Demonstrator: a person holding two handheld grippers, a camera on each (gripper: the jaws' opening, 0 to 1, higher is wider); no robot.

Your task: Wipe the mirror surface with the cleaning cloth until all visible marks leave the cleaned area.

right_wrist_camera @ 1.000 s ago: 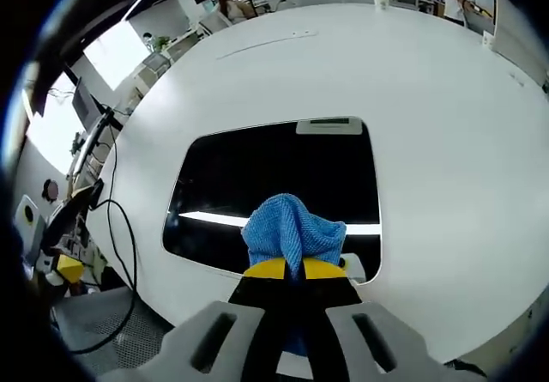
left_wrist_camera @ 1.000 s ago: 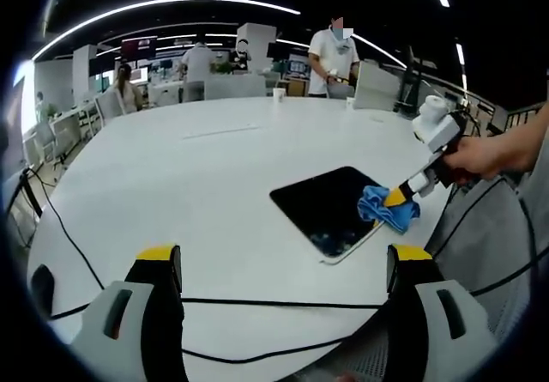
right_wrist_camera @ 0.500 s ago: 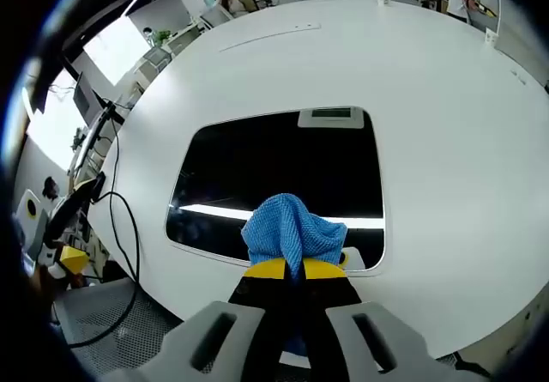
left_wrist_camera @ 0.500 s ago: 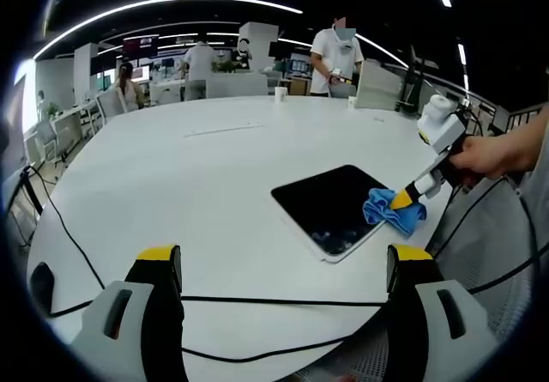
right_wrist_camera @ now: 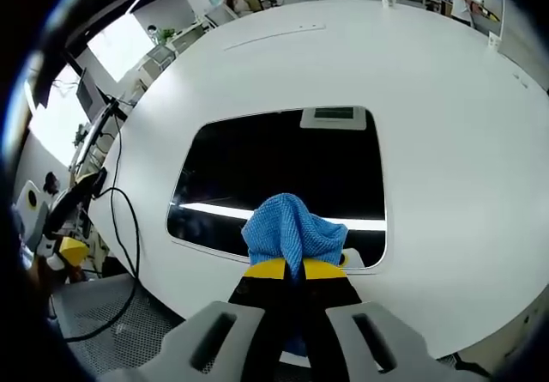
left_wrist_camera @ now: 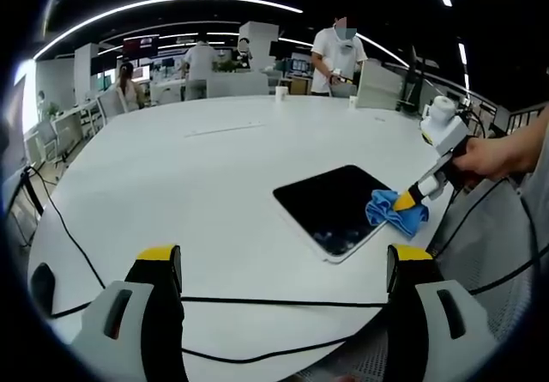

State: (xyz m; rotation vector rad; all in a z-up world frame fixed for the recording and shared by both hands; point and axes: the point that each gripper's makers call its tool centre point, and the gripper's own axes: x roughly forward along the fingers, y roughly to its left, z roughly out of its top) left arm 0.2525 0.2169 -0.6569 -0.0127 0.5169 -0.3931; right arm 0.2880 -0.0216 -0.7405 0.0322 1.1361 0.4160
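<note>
Left gripper view: my left claw gapes wide over the surface, idle. Mirror sits near the edge.

Right gripper view: my right claw pinches the blue cloth at the mirror's near rim; pushing outward risks shoving the mirror off.
</note>
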